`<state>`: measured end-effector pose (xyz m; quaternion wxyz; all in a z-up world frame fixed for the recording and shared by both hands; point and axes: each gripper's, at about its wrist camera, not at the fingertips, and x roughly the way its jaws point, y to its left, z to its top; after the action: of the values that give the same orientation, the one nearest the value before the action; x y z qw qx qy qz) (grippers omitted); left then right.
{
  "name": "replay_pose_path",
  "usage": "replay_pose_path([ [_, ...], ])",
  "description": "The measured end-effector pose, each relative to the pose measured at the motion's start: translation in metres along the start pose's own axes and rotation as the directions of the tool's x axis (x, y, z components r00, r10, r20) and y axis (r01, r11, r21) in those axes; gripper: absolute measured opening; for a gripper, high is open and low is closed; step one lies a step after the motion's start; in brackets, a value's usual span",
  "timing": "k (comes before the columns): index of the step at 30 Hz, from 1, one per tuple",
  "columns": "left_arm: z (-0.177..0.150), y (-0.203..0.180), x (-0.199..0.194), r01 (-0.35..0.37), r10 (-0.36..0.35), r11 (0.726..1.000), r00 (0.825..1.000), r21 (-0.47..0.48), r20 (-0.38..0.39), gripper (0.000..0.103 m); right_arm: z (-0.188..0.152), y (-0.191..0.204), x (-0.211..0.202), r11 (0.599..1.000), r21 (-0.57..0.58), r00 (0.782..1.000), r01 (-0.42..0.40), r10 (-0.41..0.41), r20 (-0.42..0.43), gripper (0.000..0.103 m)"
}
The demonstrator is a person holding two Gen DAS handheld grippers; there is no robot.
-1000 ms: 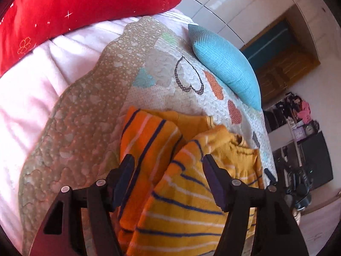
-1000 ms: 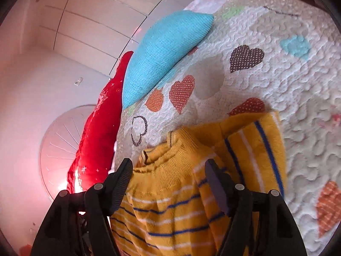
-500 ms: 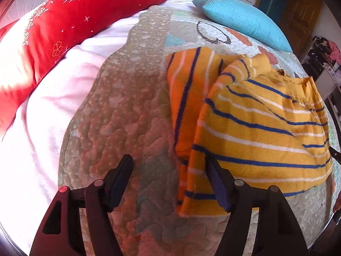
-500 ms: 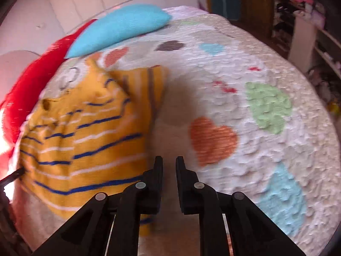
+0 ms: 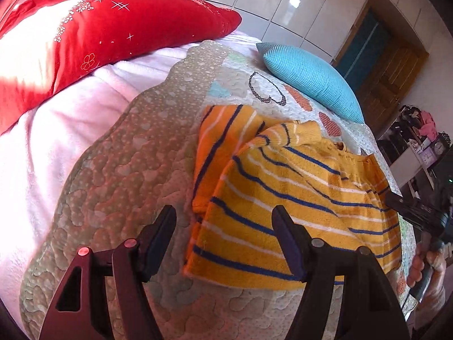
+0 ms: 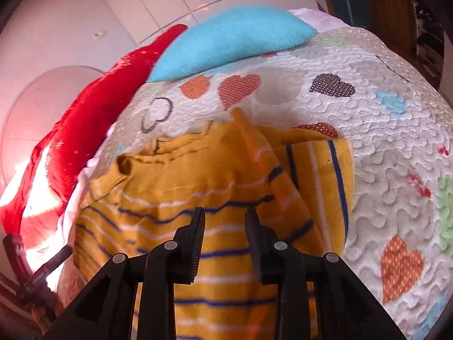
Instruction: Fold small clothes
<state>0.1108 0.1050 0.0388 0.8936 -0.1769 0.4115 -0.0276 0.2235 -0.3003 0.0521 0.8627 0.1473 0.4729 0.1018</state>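
Two close downward views, shared sweater [image 5: 297, 198]

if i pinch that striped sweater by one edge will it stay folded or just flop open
Probably flops: the striped sweater is soft knit, already rumpled at its collar. Its folded sleeve lies loose, so it likely slides off. It may drag on the textured quilt.

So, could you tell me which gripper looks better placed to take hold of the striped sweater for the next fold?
Probably the left gripper: its jaws stand wide, framing the striped sweater's near hem corner. The right gripper, jaws opening, hovers over mid-fabric with no edge between them.
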Motion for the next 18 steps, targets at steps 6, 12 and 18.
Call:
replay_pose_path([
  [6, 0.000, 0.038, -0.008, 0.003, -0.002, 0.999, 1.000, -0.053, 0.025, 0.069, 0.043, -0.021, 0.024, 0.967, 0.111, 0.972, 0.231, -0.234, 0.011, 0.032],
  [12, 0.006, 0.075, -0.016, 0.001, 0.004, 0.992, 0.999, -0.123, 0.043, 0.070, 0.035, 0.096, -0.004, 0.985, -0.144, 0.993, 0.091, -0.079, 0.083, 0.032],
  [18, 0.009, 0.105, -0.031, 0.018, -0.004, 0.981, 0.997, -0.192, 0.077, 0.070, -0.001, 0.204, 0.081, 0.924, -0.379, 0.991, 0.054, -0.097, -0.096, 0.032],
])
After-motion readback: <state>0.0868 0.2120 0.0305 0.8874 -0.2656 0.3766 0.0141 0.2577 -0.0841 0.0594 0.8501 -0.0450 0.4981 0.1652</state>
